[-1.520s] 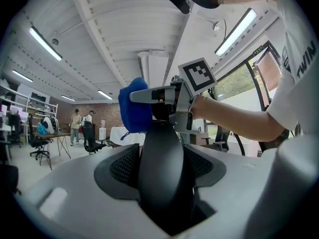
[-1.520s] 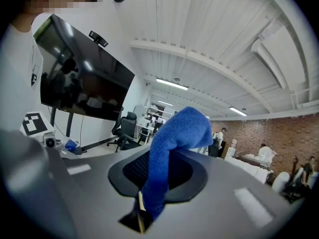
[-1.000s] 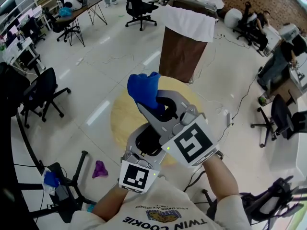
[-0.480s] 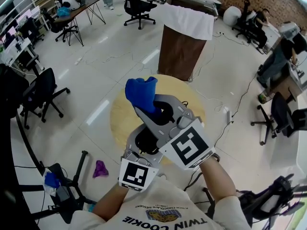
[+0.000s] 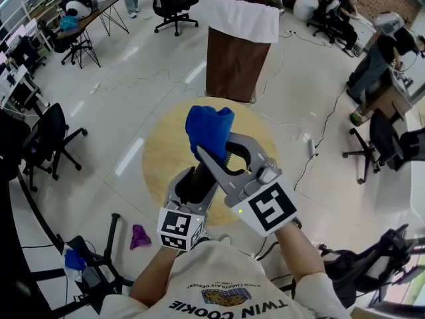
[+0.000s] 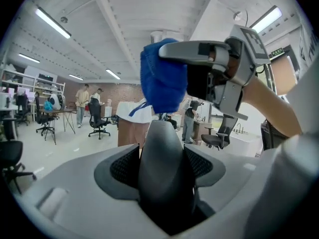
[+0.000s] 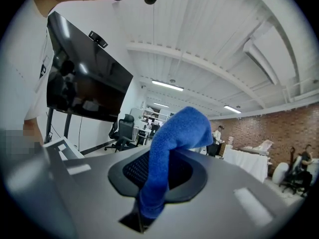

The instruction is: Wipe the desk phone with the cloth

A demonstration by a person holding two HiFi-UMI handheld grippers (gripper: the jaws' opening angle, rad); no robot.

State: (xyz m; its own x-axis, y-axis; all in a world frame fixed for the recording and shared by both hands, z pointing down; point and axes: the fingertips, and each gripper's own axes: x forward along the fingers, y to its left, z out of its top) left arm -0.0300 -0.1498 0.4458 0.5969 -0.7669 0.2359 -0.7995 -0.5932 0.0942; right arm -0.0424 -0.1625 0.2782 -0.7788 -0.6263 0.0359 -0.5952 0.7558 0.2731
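At six o'clock in the head view, the white shirt [image 5: 226, 278] carries upside-down print reading "TWIN COOKIE"; the smaller lettering beside it is illegible.

A white printed T-shirt [image 5: 222, 296]; grey left gripper [image 5: 201, 173] and right gripper [image 5: 210, 150] bear black-and-white marker cubes [image 5: 268, 209].

Over the round table [image 5: 159, 155], the cloth [image 5: 209, 129] sits in the right gripper [image 5: 211, 153], which crosses above the left gripper [image 5: 194, 186] clamping the handset [image 6: 162, 173] at 6 o'clock, while a covered stand [image 5: 236, 58] is behind at 12 o'clock.
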